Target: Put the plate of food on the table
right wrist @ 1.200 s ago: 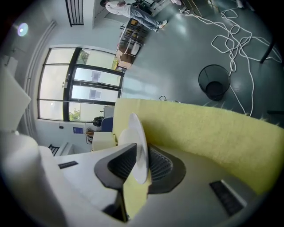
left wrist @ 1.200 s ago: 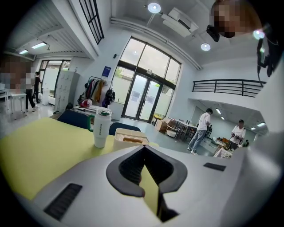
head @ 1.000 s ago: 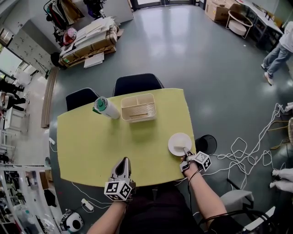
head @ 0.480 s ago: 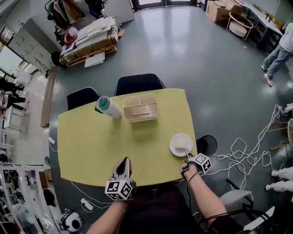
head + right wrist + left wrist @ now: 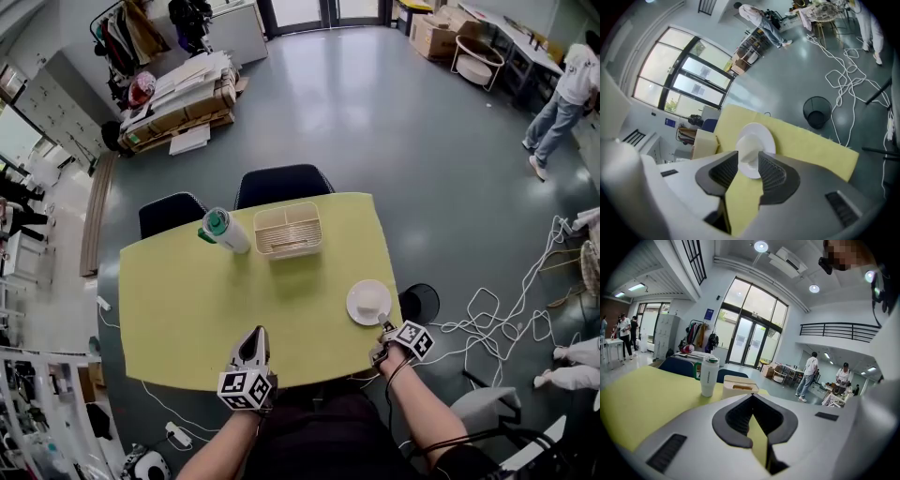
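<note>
**Desk**: yellow top, fills the middle of the head view; carries every item below.

**Chairs**: two dark ones, pushed in at the desk's far edge, at 11 and 12 o'clock.

**Tray**: beige, with compartments, at 12 o'clock from the desk's centre. Contents too small to name.

**Tumbler**: white with a green lid, just beside the tray at its 9 o'clock. Upright in the left gripper view.

**Plate**: white, round. Lies flat on the desk at 4 o'clock from the centre, near the right edge and well apart from the tray and tumbler.

**Left tongs**: at the desk's 6 o'clock edge. Jaw tips meet and nothing is between them. No part in the work.

**Right tongs**: at the plate's 5 o'clock, just beside its near rim. The jaws have just been opening and now stand wide. The rim shows in the gap between them, with neither pad pressing on it.

**Food**: a pale lump on the plate, kind not identifiable.

**Step in hand (judged)**: the release. The plate appears set down, so the task looks all but finished.

**Next move (judged)**: draw the right tongs back toward 5 o'clock with the jaws kept wide. They should lift clear of the rim so the plate is not nudged toward the nearby desk edge.
</note>
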Motion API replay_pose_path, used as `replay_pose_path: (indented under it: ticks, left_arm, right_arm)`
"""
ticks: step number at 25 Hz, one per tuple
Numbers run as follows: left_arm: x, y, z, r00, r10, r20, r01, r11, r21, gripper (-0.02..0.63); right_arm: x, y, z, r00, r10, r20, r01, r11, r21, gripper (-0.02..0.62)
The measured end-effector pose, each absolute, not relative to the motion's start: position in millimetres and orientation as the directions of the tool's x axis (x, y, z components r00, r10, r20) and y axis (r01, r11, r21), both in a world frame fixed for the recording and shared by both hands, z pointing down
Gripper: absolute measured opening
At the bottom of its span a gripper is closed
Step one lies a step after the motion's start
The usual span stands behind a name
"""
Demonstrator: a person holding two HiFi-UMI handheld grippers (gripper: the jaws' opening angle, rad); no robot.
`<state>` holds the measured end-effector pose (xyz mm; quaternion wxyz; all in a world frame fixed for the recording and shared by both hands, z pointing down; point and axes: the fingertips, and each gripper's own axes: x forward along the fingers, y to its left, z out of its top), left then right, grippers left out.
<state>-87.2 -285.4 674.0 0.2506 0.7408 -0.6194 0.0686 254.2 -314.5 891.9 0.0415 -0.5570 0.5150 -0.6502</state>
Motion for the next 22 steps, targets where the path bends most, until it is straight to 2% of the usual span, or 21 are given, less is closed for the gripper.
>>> replay_pose_path:
  ticks: [6, 13, 18, 22]
  left_arm:
    - [-102, -281, 644, 0.246, -0.897, 0.366, -0.940, -0.130, 0.315, 0.009]
    - [-131, -267, 609, 0.247, -0.903, 0.350, -0.935, -0.128, 0.331, 0.009]
    - [-150, -261, 583, 0.247, -0.909, 0.335, -0.934, -0.132, 0.332, 0.009]
    - [-159, -249, 566, 0.265, -0.910, 0.319, -0.929, -0.152, 0.337, 0.009]
  right_arm:
    - [213, -332, 796, -0.434, -0.663, 0.610, -0.686, -0.195, -0.701, 0.046]
    - [119, -329, 673, -0.586, -0.668, 0.459, -0.729, 0.188, -0.658, 0.024]
    - [60, -311, 601, -0.642, -0.642, 0.419, -0.760, 0.459, -0.461, 0.020]
    - [30, -292, 568, -0.645, -0.650, 0.401, -0.763, 0.580, -0.286, 0.017]
